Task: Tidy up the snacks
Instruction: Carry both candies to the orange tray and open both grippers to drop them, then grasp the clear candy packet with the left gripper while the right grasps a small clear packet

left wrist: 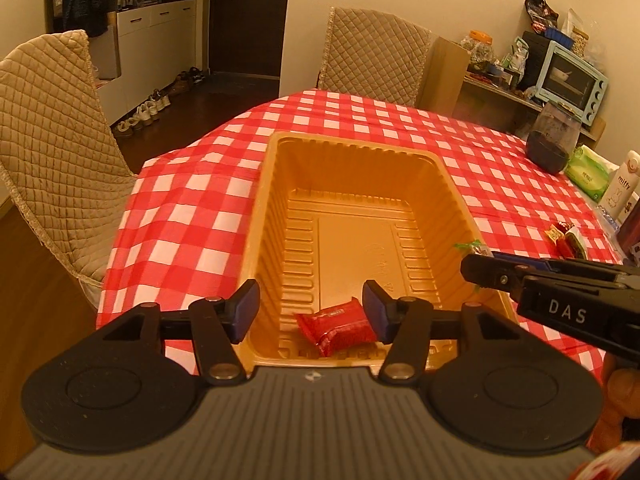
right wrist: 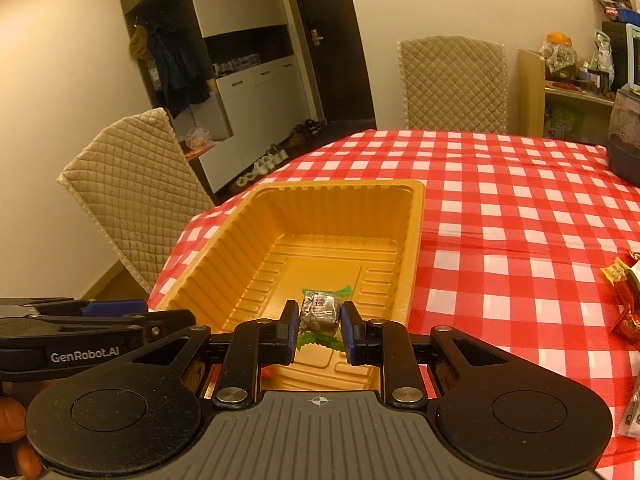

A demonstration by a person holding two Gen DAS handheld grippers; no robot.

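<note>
Candy (right wrist: 319, 307) clamped between right fingers (right wrist: 349, 320)

Both wrist cameras look steeply down, close over the shared gold tray (left wrist: 272, 184) (from neighbouring sides).

You are looking at one golden plastic tray (left wrist: 356, 184) on one table under a red-and-white checked cloth (left wrist: 192, 208). One red-wrapped snack (left wrist: 340, 326) lies inside the tray. One green-and-silver wrapped candy (right wrist: 319, 308) sits between the pads of your right gripper (right wrist: 319, 330). You have two grippers in play, the other being your left gripper (left wrist: 310, 312). A small cluster of wrapped snacks (left wrist: 568, 240) waits on the cloth to the right; its exact number cannot be told. Two quilted chairs (left wrist: 372, 52) stand at the table. One blue toaster oven (left wrist: 572, 80) sits on the shelf behind.
</note>
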